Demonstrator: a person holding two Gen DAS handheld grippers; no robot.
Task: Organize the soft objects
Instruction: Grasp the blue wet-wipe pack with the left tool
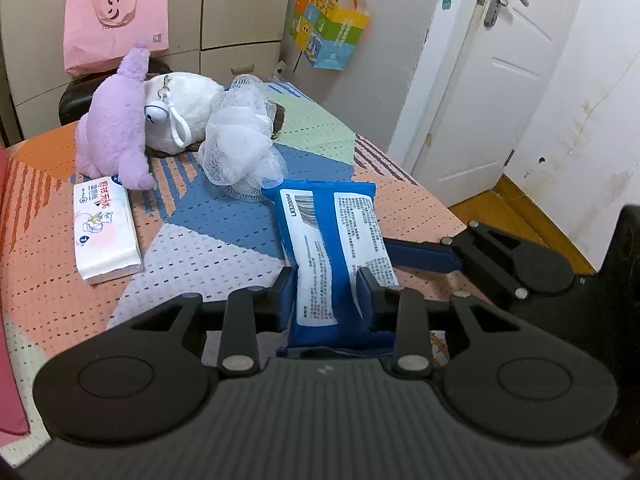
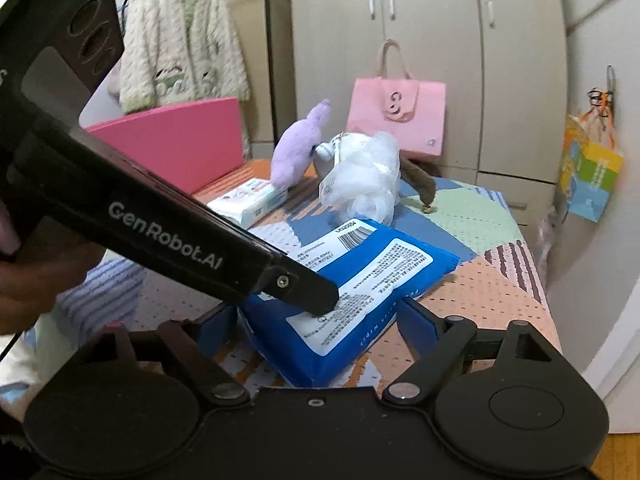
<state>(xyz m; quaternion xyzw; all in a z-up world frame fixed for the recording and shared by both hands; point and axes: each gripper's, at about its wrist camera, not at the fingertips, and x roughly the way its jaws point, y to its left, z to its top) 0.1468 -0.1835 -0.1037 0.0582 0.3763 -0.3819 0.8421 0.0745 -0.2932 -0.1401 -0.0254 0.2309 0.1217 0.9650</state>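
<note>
We see one blue wipes pack (image 1: 320,240) with a white printed label and barcode, lying near the front of the patterned bench (image 1: 224,240). The left claw (image 1: 326,292) is closed on its near end, denting the soft wrapper. The right claw (image 2: 320,324) stands wide open, one finger on each side of the pack. Farther back lie one tissue pack (image 1: 106,232), one purple plush toy (image 1: 116,128), one white plush toy (image 1: 184,108) and one white mesh sponge (image 1: 240,136).

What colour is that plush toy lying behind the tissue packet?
Lilac purple plush toy, leaning against a white one; clearest in the left wrist view.
</note>
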